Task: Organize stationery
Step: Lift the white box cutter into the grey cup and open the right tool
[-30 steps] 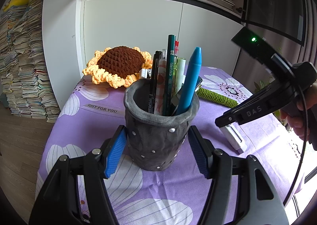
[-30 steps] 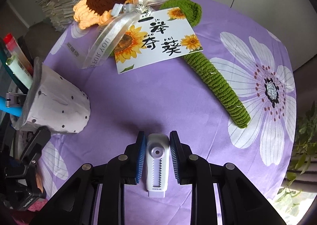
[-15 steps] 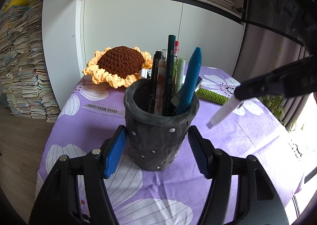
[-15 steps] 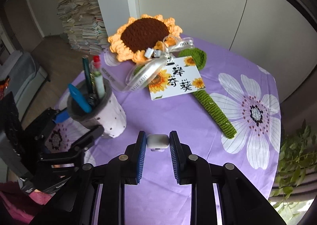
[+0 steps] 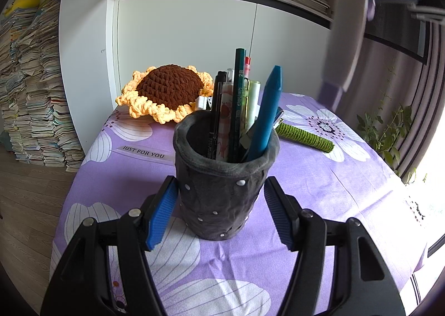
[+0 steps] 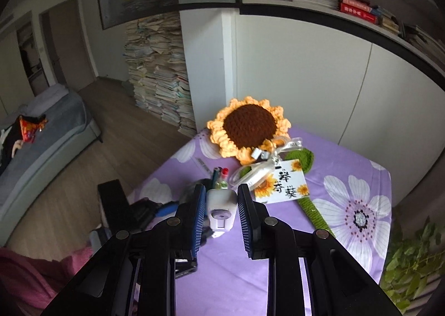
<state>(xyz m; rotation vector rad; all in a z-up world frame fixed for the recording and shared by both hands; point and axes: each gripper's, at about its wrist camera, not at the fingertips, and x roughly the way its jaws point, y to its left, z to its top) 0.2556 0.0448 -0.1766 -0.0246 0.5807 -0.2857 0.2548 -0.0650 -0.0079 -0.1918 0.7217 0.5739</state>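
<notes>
White plastic correction-tape dispenser point(image 6: 221, 211) is pinched, long axis pointing downward, in the right gripper point(image 6: 221, 217), directly above the grey felt pen pot point(image 5: 225, 190), which the left gripper point(image 5: 222, 213) clamps.

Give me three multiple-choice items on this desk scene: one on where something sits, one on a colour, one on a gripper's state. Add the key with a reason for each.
1. Where is the crocheted sunflower relative to the grey pen holder?
A. behind it, by the cabinet
B. inside it
C. under it

2. What colour is the tablecloth?
A. green
B. purple with white flowers
C. plain red

3. What is the right gripper doing?
A. hanging open and empty
B. holding a white correction tape
C. holding a pencil

Key:
1 A, the flower head lies beyond the holder near the white doors.
2 B, the cloth shows in both views.
3 B, the white case sits between its fingers.
</notes>
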